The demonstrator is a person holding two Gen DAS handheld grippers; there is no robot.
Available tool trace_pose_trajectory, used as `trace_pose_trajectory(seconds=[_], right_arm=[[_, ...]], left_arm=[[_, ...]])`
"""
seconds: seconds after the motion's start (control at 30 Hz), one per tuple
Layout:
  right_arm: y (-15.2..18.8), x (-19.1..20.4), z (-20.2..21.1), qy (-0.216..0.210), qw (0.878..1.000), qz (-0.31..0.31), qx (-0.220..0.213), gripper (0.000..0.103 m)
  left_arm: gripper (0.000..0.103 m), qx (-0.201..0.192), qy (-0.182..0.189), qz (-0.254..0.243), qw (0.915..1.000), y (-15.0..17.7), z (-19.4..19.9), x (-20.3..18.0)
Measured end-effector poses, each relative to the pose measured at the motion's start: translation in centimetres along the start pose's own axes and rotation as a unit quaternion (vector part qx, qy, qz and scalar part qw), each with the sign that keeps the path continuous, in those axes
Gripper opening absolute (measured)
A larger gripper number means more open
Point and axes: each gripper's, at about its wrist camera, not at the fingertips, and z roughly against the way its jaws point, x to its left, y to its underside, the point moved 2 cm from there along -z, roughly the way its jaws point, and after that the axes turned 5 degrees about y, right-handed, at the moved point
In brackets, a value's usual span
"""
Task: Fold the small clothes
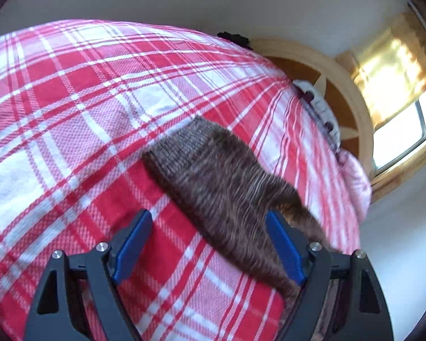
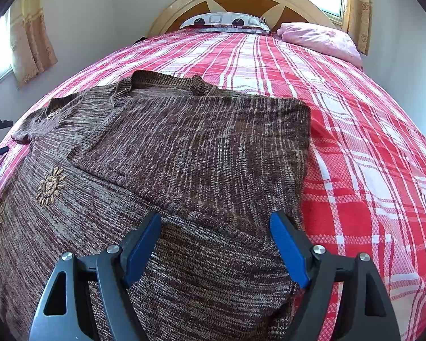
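Both grippers' fingers point(image 1: 282, 245) point(image 2: 144, 244) wide apart, holding nothing; only right view shows whole sweater point(image 2: 184, 147) w/ pillows point(image 2: 321, 39).

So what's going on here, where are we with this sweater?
A person with two handheld grippers is folding a brown knit sweater on a bed with a red plaid cover. The sweater's right side is already folded across its body; the left sleeve lies out flat. Both the left gripper and right gripper hover open over the knit, gripping nothing.

Both wrist views low over bed point(image 2: 355, 142)
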Motion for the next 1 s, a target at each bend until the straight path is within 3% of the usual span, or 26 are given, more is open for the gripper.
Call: trace_pose_trajectory(seconds=[0.2,0.4,0.5,0.57,0.6,0.67,1.0], right_arm=[[0.0,0.0,0.0,0.0,1.0,0.0,0.0,0.08],[0.0,0.0,0.0,0.0,1.0,0.0,0.0,0.08],[0.0,0.1,0.0,0.0,1.0,0.0,0.001,0.08],[0.0,0.1,0.0,0.0,1.0,0.001,0.001,0.08],[0.0,0.0,0.0,0.0,1.0,0.001,0.001,0.08],[-0.1,0.0,-0.1,0.0,1.0,0.001,0.001,0.08],[-0.1,0.0,-0.1,0.0,1.0,0.001,0.001,0.08]], left_arm=[[0.085,-0.017,0.044,0.024,0.9986,-1.4,-0.3,1.0],[0.082,-0.027,0.024,-0.011,0.9993,-2.2,-1.8,0.3],[0.06,-0.031,0.002,-0.025,0.9992,-2.5,-2.2,0.2],[0.006,-0.016,-0.002,-0.022,0.9996,-2.7,-2.9,0.6],[0.009,-0.003,0.003,-0.014,0.9999,-2.7,-3.3,0.9],[0.008,-0.012,0.004,-0.013,0.9998,-2.9,-3.0,1.0],[0.008,-0.056,0.022,-0.092,0.994,-2.6,-0.1,-3.6]])
